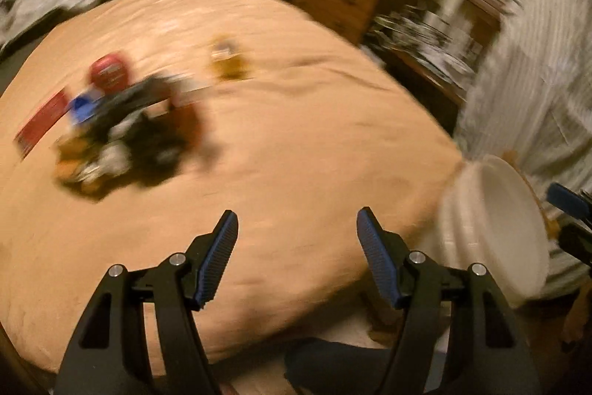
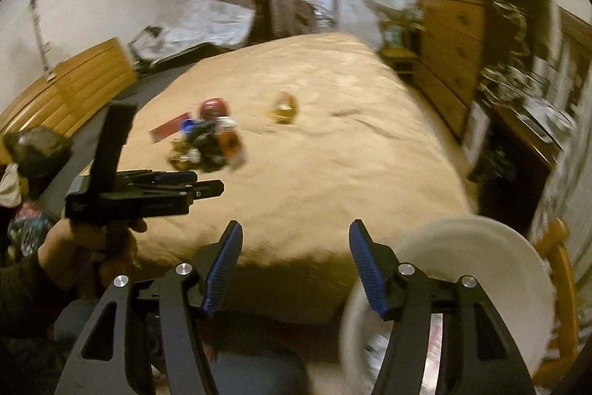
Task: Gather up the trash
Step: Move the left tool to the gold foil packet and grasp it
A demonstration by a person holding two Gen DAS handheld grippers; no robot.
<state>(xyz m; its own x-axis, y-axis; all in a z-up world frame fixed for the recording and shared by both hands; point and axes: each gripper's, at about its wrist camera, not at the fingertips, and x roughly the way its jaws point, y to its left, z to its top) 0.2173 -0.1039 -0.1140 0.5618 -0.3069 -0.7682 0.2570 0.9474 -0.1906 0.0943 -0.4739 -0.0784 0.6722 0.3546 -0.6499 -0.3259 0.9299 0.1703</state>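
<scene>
Bed (image 2: 314,173): covered by a tan-orange spread, occupying the middle of both views. Trash pile (image 2: 205,147): a blurred heap of wrappers and small items, black, orange, white and blue, lying on the spread toward its left side; a red round piece (image 2: 212,108) and a flat red strip (image 2: 170,128) touch its far edge. Separate amber item (image 2: 285,108): alone on the spread, to the right of the pile and apart from it; too blurred to identify. White bin (image 2: 462,247): round, open-topped, off the near right corner of the bed, with some paper visible inside. Left claw (image 1: 298,247): jaws apart, nothing between them, over the near part of the bed, well short of the pile. Right claw (image 2: 296,254): jaws apart and empty, at the bed's near edge, its right finger in front of the bin's rim. Wooden dresser (image 2: 451,58): along the bed's right side. Both views carry motion blur.
</scene>
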